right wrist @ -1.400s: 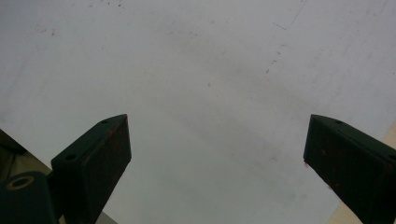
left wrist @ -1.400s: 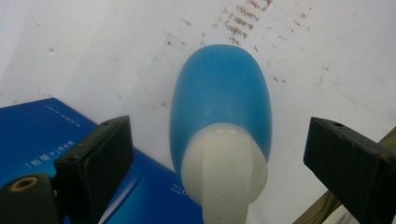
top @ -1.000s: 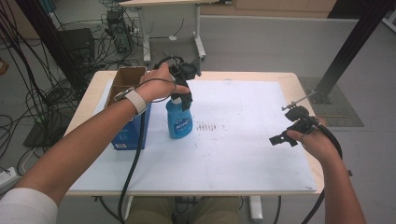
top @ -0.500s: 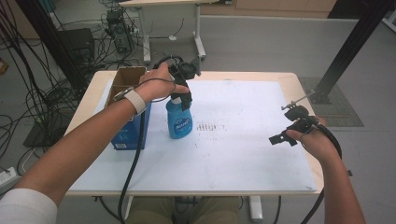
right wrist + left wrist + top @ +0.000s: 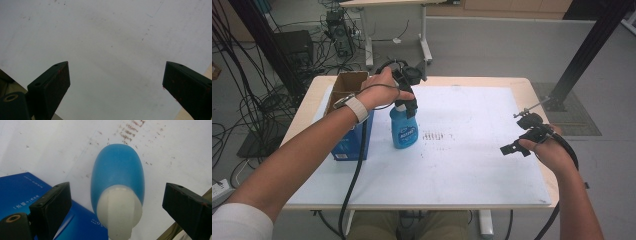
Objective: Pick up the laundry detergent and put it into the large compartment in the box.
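Nothing has shifted over the last second — the left gripper (image 5: 406, 102) still hangs over the blue bottle (image 5: 403, 129), jaws spread wide with the white cap (image 5: 117, 211) between them, untouched. The bottle stands upright beside the blue box (image 5: 352, 140). The right gripper (image 5: 518, 145) idles open, well apart. The grab looks yet to come.
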Tool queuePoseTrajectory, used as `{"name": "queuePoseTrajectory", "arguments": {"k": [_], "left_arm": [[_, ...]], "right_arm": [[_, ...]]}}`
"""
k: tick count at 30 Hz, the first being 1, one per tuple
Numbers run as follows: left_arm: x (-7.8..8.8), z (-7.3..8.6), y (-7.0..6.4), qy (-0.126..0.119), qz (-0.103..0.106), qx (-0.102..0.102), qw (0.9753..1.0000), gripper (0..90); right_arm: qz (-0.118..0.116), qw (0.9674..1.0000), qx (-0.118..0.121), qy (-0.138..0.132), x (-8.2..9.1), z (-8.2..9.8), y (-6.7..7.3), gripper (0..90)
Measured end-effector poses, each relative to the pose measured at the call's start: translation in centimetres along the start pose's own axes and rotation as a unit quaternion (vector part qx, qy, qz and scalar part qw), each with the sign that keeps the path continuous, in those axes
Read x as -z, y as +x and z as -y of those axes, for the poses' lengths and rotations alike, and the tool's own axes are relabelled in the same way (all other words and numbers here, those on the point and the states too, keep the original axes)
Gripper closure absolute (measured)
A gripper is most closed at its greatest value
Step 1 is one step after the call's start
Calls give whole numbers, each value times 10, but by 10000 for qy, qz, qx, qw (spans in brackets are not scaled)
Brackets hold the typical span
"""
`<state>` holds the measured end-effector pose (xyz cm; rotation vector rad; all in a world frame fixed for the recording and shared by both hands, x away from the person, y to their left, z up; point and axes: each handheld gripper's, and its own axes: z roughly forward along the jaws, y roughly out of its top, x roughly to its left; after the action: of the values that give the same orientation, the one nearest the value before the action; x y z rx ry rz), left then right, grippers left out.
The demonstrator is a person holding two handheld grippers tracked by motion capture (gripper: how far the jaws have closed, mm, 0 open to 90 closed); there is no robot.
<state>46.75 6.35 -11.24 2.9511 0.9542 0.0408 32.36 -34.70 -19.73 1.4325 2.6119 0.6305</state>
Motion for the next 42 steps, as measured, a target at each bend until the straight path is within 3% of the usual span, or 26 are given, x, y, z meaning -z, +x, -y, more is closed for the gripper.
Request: {"name": "queuePoseTrajectory", "arguments": {"k": [23, 42], "left_arm": [[-2, -1, 0, -22, 33, 14, 10000, 97], [-14, -7, -1, 44, 12, 23, 10000, 111]], "right_arm": [[-22, 10000, -35, 0, -1, 1, -1, 75], [-57, 10000, -43, -4, -5, 4, -3, 74]]}}
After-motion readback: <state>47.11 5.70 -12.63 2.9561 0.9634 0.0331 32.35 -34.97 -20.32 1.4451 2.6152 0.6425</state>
